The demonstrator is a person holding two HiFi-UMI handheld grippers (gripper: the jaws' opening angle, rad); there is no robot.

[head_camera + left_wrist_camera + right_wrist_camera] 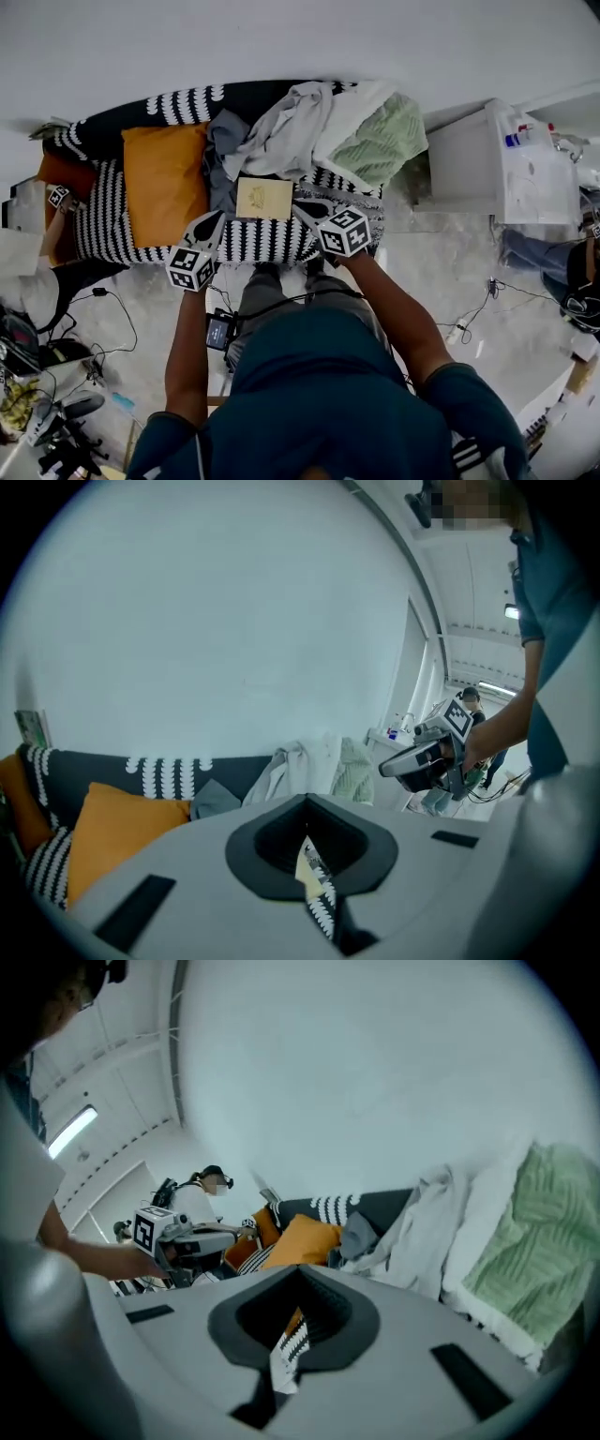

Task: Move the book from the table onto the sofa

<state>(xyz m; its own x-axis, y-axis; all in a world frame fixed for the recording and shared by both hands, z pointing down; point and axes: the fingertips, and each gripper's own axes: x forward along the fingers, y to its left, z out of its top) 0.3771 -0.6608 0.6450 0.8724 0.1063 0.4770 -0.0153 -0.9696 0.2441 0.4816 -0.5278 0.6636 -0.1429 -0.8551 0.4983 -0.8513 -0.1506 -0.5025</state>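
Observation:
A thin cream book [264,198] lies flat on the seat of the black-and-white patterned sofa [112,225], just in front of a heap of clothes. My left gripper [212,223] hangs above the sofa's front edge to the book's left, jaws shut and empty. My right gripper [306,208] hangs to the book's right, also shut with nothing in it. Neither touches the book. In the left gripper view the closed jaws [314,874] point at the sofa back [159,771], and the right gripper [427,757] shows alongside. In the right gripper view the closed jaws [291,1335] face the sofa [328,1208].
An orange cushion [164,178] leans on the sofa's left half. Grey and white clothes [281,127] and a green blanket [380,141] cover the right half. A white cabinet [506,164] stands to the right. Cables [469,323] and gear lie on the floor; another person [581,272] stands at the right edge.

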